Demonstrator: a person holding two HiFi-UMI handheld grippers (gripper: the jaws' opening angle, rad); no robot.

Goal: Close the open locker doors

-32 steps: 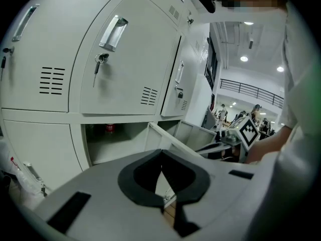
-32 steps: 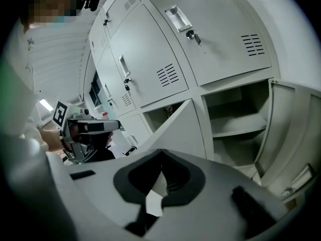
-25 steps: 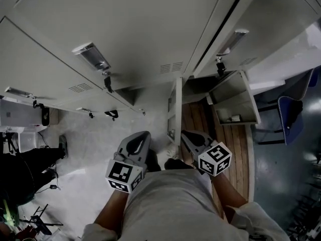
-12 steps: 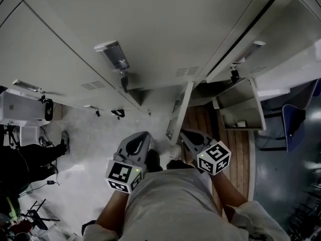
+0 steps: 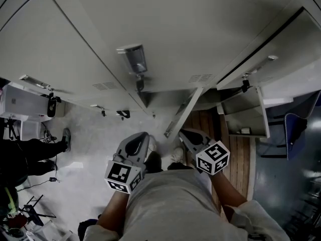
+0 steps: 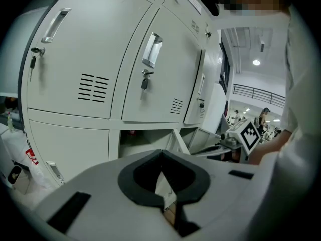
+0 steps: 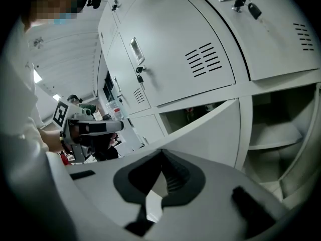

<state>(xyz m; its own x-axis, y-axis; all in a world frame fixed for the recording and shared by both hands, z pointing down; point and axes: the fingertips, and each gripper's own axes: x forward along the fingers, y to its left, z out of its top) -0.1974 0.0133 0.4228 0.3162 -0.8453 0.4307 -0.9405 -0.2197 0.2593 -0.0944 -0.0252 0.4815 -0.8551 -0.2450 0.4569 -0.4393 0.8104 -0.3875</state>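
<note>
Left gripper (image 5: pixel 141 138): jaws together, nothing between them. Right gripper (image 5: pixel 185 134): same, pads meeting, empty. Both sit just ahead of my shirt (image 5: pixel 170 205), pointed at the lockers.

Landmark: the open locker door (image 5: pixel 183 112), bottom row, swung out edge-on toward me. Its near edge lies just beyond the two grippers and between them, touching neither.

Right of that door: a second open door (image 5: pixel 241 115), swung wider, over a wooden floor strip (image 5: pixel 235 157).

Above the door: a closed locker with a metal handle (image 5: pixel 134 59) and a key (image 5: pixel 140 85) hanging under it.

Left of the door, well apart: a person in black (image 5: pixel 30 157) on the grey floor.

Far right of it: a blue chair (image 5: pixel 296 127).
</note>
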